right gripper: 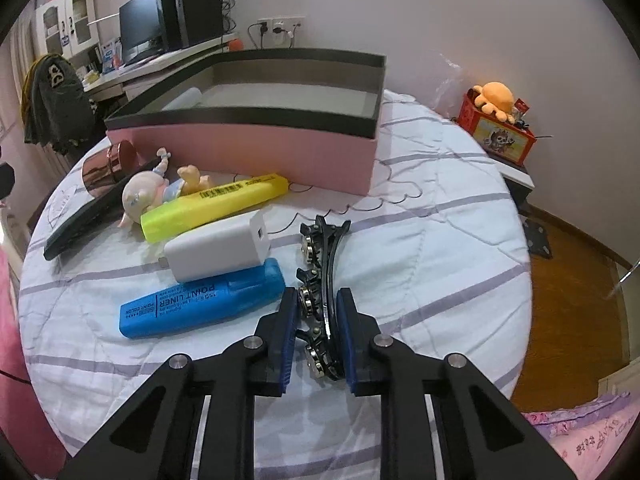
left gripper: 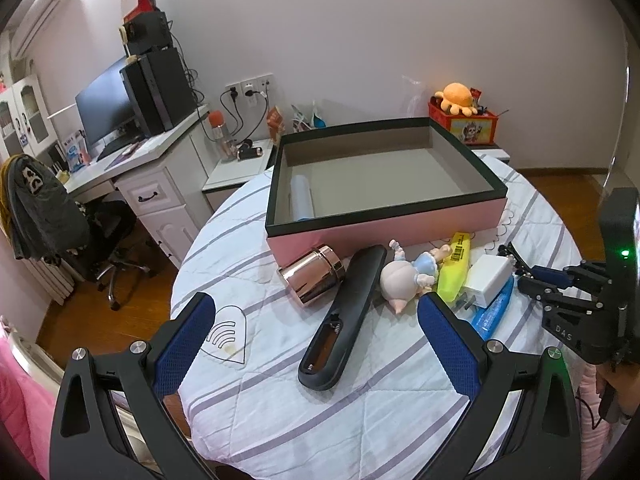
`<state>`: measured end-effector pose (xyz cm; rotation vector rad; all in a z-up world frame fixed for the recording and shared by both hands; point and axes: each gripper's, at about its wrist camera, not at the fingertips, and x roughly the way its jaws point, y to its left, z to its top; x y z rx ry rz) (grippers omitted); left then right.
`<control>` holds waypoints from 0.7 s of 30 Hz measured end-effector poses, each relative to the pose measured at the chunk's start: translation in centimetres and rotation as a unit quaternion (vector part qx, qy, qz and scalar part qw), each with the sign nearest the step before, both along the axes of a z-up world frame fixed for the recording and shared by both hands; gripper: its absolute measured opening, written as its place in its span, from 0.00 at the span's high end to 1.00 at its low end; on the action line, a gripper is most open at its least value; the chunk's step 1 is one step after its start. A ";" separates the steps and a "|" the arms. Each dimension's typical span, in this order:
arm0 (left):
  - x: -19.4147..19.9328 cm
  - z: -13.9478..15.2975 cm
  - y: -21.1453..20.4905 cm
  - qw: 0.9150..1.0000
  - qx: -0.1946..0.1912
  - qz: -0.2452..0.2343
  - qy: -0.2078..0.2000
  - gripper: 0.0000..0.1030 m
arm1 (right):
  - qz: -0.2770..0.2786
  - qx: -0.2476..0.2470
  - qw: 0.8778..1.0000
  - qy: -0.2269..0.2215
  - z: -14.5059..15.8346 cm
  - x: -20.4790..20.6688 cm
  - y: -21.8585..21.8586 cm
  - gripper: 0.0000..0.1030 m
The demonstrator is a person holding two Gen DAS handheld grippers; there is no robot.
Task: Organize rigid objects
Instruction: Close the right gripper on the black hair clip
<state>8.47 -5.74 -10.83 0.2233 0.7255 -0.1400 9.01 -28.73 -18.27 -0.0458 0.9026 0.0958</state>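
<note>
Hair clip (right gripper: 320, 280) pinched in the right gripper (right gripper: 318, 312), low over the table (right gripper: 440, 220) — left gripper (left gripper: 316, 316) spread wide, hovering.

A: Left hand-held gripper (left gripper: 316, 334): black frame, blue textured pads, silver screws.
B: Right hand-held gripper (right gripper: 318, 334): same build; its housing reads "DAS", green LED lit, black cable trailing below.

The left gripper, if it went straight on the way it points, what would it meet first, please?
Probably the black remote, lying lengthwise between the open fingers of the left gripper. Beyond it stands the pink box. Depth is unclear; the gripper may pass above the remote.
</note>
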 end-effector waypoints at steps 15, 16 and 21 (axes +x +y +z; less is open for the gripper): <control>0.8 -0.3 1.1 1.000 -0.015 0.006 0.003 0.01 | -0.012 -0.021 0.999 0.040 -0.3 0.1 0.0 0.81; 0.9 -0.3 1.2 1.000 -0.016 0.006 0.003 0.01 | -0.015 -0.020 0.999 0.039 -0.2 0.3 0.0 0.80; 1.1 -0.4 1.2 1.000 -0.017 0.005 0.005 0.01 | -0.014 -0.040 0.998 0.047 -0.3 1.5 0.3 0.71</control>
